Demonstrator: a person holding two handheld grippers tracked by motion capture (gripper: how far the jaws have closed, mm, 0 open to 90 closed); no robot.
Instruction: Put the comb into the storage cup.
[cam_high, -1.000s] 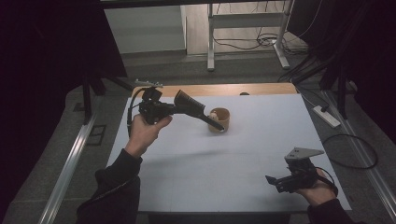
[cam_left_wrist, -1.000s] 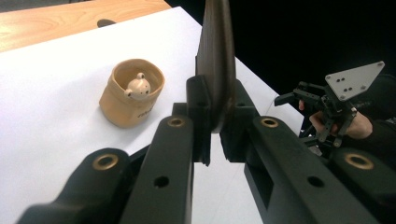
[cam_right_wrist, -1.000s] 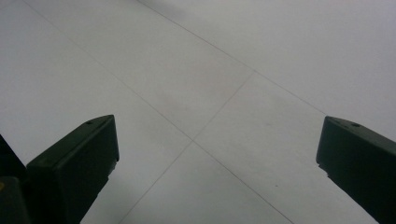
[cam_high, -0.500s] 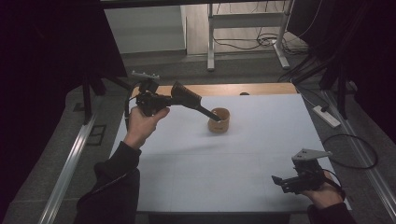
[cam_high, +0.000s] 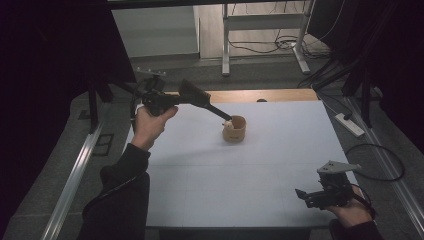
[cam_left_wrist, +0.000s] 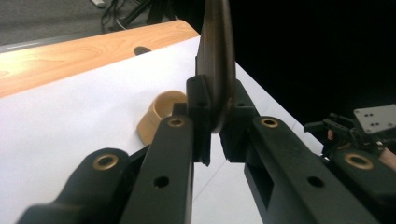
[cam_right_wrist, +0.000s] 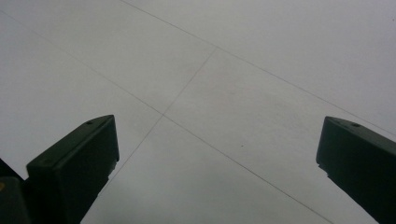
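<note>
Black jaws of the left gripper (cam_left_wrist: 212, 135) are clamped on a thin dark flat tool, its edge rising straight up between the pads (cam_left_wrist: 198, 100) in the left gripper view. In the high view this long dark tool (cam_high: 212, 106) runs from the left gripper (cam_high: 192, 94) forward and down to the right, and its slim far end reaches the rim of a small round tan wooden cup (cam_high: 235, 129); whether the tip touches the cup or dips inside it I cannot tell. The cup stands upright on the white table sheet (cam_high: 280, 150), a little left of the middle and toward the far half. In the left gripper view the same cup (cam_left_wrist: 161, 114) shows just behind and left of the jaws, open side up. The left hand (cam_high: 149, 125) holds its gripper raised above the far left corner of the sheet, dark sleeve trailing back toward the near edge.

Well apart from all this, the right gripper (cam_high: 306, 196) sits low at the near right corner, held by the right hand (cam_high: 352, 210), with a grey three-cornered plate (cam_high: 339, 166) on top. Its jaws stand wide apart with nothing between them, and in the right gripper view bare white sheet (cam_right_wrist: 210, 93) with faint crossing lines lies between them. Beyond the sheet's far edge runs a strip of light wooden tabletop (cam_high: 270, 95).
</note>
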